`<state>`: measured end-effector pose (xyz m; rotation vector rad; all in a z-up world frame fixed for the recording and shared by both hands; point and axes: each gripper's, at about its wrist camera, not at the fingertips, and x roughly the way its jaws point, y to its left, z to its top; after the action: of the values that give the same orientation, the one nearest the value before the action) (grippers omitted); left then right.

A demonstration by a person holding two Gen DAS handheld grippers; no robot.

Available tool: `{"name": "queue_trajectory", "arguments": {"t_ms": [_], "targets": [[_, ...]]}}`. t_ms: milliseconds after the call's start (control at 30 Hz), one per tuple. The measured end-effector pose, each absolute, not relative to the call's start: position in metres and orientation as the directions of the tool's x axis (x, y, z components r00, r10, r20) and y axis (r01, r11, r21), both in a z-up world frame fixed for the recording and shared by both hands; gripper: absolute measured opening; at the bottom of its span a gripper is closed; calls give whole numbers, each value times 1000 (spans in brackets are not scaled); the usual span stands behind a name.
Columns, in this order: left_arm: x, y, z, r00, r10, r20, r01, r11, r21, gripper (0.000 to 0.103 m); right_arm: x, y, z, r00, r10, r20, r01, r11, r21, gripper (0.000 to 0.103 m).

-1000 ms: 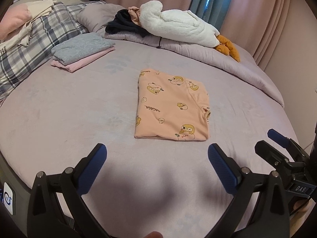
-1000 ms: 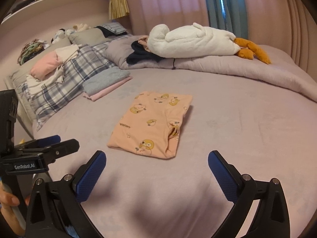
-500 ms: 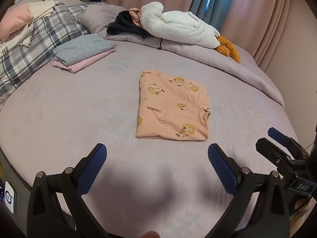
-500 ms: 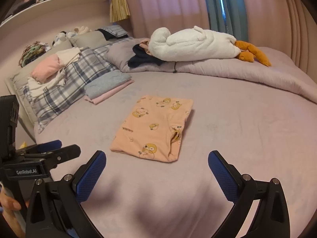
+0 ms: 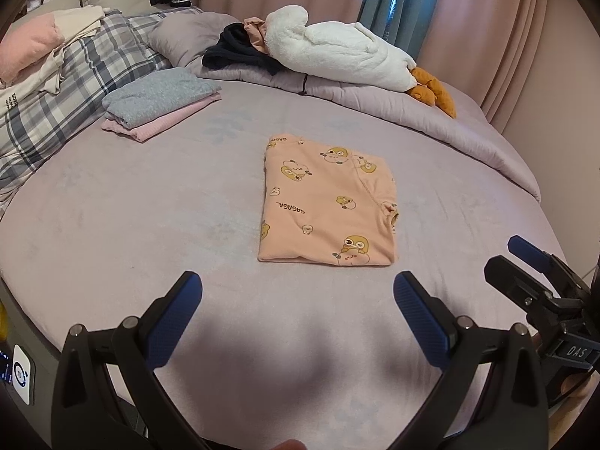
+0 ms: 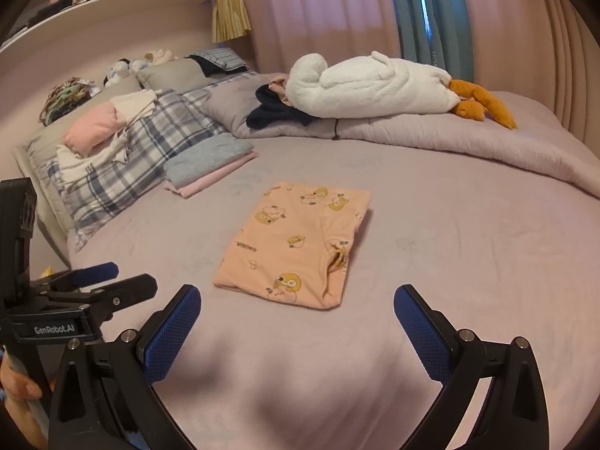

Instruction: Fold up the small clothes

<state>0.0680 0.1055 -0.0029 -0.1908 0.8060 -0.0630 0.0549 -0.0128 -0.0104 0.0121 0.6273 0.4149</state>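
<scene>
Both my grippers have pulled back slightly since a second ago — the folded peach duck-print garment [image 5: 328, 206] hasn't moved, lying flat mid-way across the lilac bed sheet [image 5: 131, 206]. Left gripper [image 5: 296, 305] fingers apart, holding nothing, hovering short of the garment's near edge. Right gripper [image 6: 296, 305] fingers also spread wide, empty. Folded grey-on-pink clothes stack [image 5: 159, 103] sits well apart at far left, beside the plaid pillow [image 5: 75, 75]. White plush goose [image 5: 337, 54] rests on the rumpled lilac duvet [image 5: 431, 112] behind.
</scene>
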Motion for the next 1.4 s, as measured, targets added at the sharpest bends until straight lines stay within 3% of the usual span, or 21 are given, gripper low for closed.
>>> {"name": "queue_trajectory", "arguments": {"t_ms": [1400], "targets": [[68, 106, -3, 688, -79, -721, -52, 986, -158, 102, 55, -6, -4, 729, 391, -562, -389, 912, 131, 102]]}}
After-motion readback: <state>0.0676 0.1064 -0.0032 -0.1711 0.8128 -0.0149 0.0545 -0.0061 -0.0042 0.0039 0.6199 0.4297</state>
